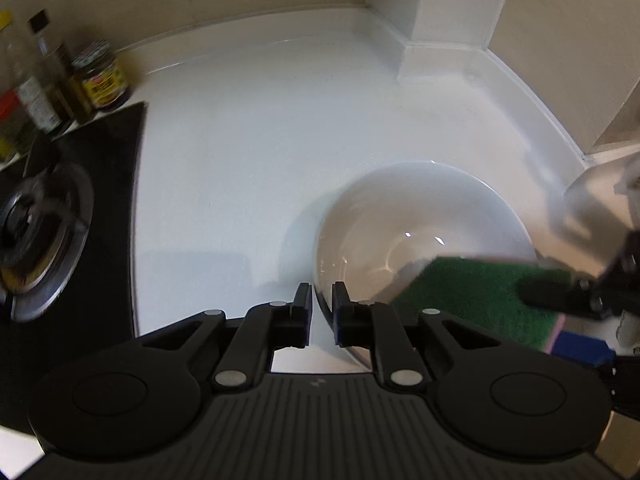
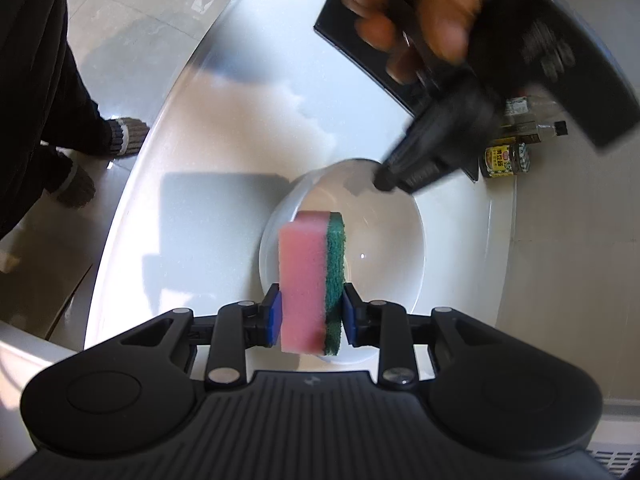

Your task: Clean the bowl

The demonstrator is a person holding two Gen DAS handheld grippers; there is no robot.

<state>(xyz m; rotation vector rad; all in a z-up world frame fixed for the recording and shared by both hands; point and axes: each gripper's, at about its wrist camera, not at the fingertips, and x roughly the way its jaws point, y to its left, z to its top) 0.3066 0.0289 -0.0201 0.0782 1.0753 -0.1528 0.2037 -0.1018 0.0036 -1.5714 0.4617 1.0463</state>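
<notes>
- My right gripper is clamped on the sponge, blue pads squeezing both sides, pink foam on one side and green scrub layer on the other.
- The sponge stands on edge between my fingers, poking out over the near part of the white bowl.
- The bowl sits upright on the white counter, well in from the front edge.
- My left gripper straddles the bowl's rim: one finger outside the wall, one inside, with daylight between the pads and the rim, so the jaws are open and gripping nothing.
- From the left camera, the sponge's green face lies across the bowl's near right side, the right gripper's finger against it.
- From the right camera, a hand holds the left gripper's blurred black body above the bowl's far rim.
- Beyond the bowl: a black cooktop with its burner, and a jar and bottles by the wall.
</notes>
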